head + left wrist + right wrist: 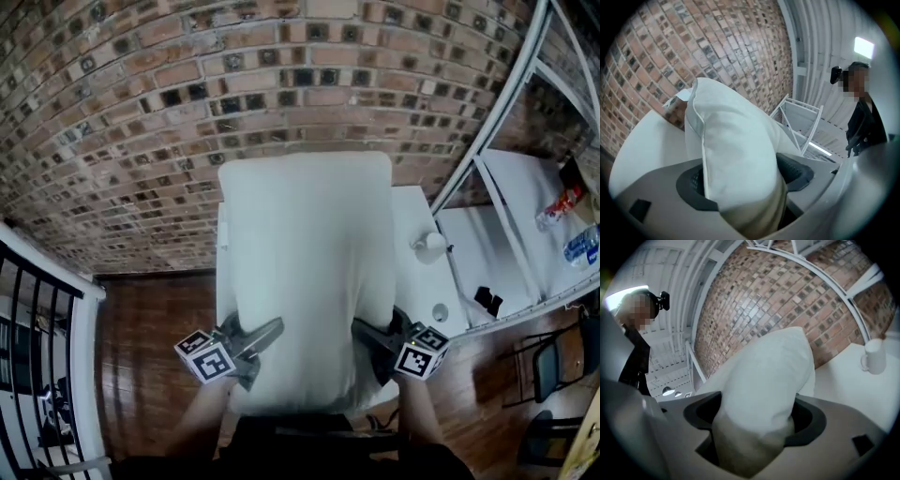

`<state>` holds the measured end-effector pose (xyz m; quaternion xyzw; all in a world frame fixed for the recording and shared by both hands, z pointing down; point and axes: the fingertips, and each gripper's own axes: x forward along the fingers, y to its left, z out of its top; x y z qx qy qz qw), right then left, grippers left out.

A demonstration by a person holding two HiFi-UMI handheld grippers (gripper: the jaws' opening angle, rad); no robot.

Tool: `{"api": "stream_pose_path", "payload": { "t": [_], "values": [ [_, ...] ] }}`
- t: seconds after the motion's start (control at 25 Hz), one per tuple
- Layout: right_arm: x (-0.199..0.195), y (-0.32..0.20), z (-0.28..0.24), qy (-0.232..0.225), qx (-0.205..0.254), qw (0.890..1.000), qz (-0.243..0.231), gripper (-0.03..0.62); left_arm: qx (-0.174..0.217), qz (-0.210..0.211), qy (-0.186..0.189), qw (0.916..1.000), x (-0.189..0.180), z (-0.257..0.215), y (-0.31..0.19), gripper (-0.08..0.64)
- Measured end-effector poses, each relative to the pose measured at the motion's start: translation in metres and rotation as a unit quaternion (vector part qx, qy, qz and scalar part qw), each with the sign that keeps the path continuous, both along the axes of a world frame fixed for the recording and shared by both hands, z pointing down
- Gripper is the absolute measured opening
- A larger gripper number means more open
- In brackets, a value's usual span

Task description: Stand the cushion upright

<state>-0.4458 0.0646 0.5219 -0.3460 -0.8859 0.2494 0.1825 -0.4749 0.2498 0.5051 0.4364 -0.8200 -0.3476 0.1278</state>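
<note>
Well, beneath the cushion (305,272), a white table (417,214) abuts the brick wall (141,94).

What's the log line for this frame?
left gripper: shut on cushion | right gripper: shut on cushion | cushion: near edge gripped, far end toward brick wall

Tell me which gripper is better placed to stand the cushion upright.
Left, by a little. The left gripper and the right gripper each clamp a near corner of the cushion, but a mug stands on the table on the right side, so the left probably has freer room.
</note>
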Motion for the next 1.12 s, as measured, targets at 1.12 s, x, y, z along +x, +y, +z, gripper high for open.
{"api": "stream_pose_path", "payload": {
  "t": [1.12],
  "values": [
    [0.462,-0.230,-0.117,-0.162,0.112,0.910,0.365,0.422,0.133,0.371,-0.150,0.9065,0.340,-0.117,-0.285,0.371]
  ]
}}
